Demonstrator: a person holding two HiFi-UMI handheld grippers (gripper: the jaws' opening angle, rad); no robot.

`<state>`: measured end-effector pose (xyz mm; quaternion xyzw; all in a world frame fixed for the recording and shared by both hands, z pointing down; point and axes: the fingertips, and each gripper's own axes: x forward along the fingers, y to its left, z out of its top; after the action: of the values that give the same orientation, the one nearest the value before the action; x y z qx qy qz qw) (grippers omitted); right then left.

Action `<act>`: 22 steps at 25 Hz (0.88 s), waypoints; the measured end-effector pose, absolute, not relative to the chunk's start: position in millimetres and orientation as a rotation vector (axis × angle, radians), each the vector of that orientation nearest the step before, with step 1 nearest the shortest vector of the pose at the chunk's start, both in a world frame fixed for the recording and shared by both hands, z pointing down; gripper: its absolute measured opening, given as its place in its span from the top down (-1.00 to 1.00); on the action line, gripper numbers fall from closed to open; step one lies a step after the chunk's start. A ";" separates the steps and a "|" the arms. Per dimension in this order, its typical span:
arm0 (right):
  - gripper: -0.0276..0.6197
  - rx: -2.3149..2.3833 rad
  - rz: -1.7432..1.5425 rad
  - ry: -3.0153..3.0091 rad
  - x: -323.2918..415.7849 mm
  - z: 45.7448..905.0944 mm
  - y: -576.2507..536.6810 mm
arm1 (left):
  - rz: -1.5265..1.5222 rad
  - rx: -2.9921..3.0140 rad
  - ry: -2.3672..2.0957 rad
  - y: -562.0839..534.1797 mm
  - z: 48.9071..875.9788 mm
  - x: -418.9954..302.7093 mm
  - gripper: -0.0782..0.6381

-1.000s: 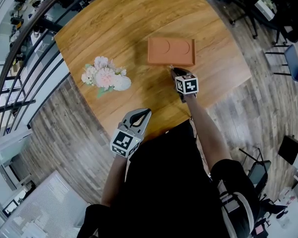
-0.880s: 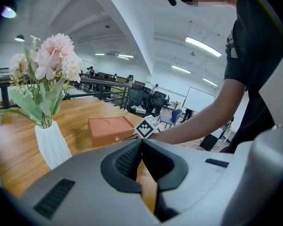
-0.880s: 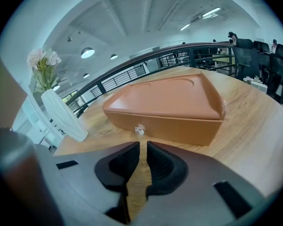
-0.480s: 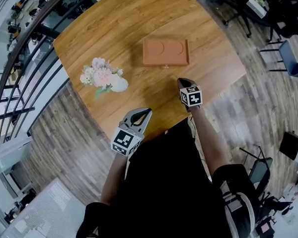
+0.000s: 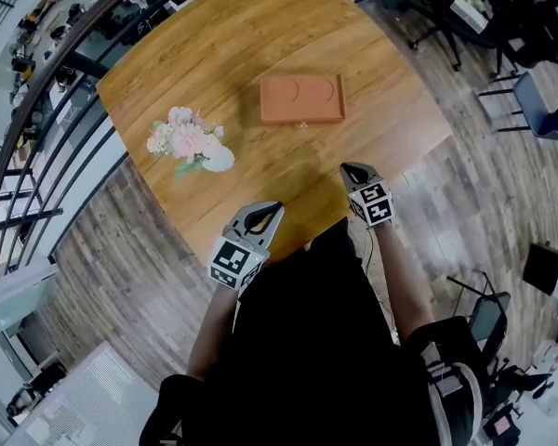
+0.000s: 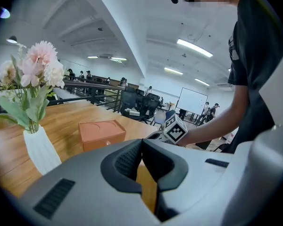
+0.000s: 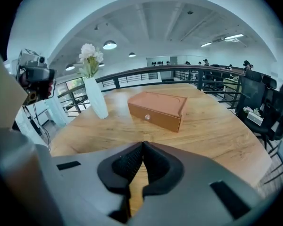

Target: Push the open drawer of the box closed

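An orange-brown box (image 5: pixel 301 98) lies on the round wooden table (image 5: pixel 242 35); its drawer front sits flush with a small round knob (image 7: pixel 147 117) facing me. The box (image 7: pixel 158 108) is well ahead of my right gripper (image 7: pixel 142 147), which is shut with nothing in it. In the head view the right gripper (image 5: pixel 353 169) hovers near the table's front edge, apart from the box. My left gripper (image 5: pixel 270 210) is also shut and empty at the front edge; its own view shows the box (image 6: pixel 102 133) farther off.
A white vase of pink and white flowers (image 5: pixel 191 142) stands left of the box. Railings (image 5: pixel 46 110) run past the table's left side. Office chairs (image 5: pixel 539 110) stand on the wood floor to the right.
My right gripper has drawn back from the box's front toward the table's near edge. The box and the left gripper stay where they were.
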<state>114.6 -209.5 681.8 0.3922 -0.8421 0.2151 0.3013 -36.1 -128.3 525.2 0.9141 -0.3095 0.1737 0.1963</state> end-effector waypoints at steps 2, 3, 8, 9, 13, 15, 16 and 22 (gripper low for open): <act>0.87 1.036 0.559 -2.246 118.7 675.4 -202.7 | 0.487 2.560 -0.860 -125.5 526.6 -35.2 0.72; 0.87 1.031 0.547 -2.255 119.4 671.7 -199.1 | 0.488 2.561 -0.856 -123.6 527.4 -34.6 0.72; 0.87 0.955 0.480 -2.317 108.8 646.9 -179.7 | 0.503 2.557 -0.831 -115.8 532.8 -31.9 0.72; 0.87 0.934 0.462 -2.326 105.9 644.7 -175.8 | 0.507 2.558 -0.827 -115.2 534.1 -31.9 0.72; 0.87 0.880 0.412 -2.401 87.4 621.6 -165.4 | 0.511 2.569 -0.814 -115.1 535.7 -29.8 0.72; 0.87 0.850 0.353 -2.419 79.6 608.7 -162.4 | 0.510 2.579 -0.810 -116.5 534.7 -27.5 0.72; 0.87 0.830 0.314 -2.423 76.7 602.7 -159.7 | 0.507 2.585 -0.807 -116.4 533.8 -25.9 0.72; 0.87 0.810 0.213 -2.522 68.4 554.3 -145.6 | 0.489 2.606 -0.789 -111.7 527.2 -16.8 0.72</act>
<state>68.4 -145.6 554.3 0.2958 -0.9214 0.0779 0.2397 -16.8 -111.7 527.2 0.9255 -0.2803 0.1735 0.1864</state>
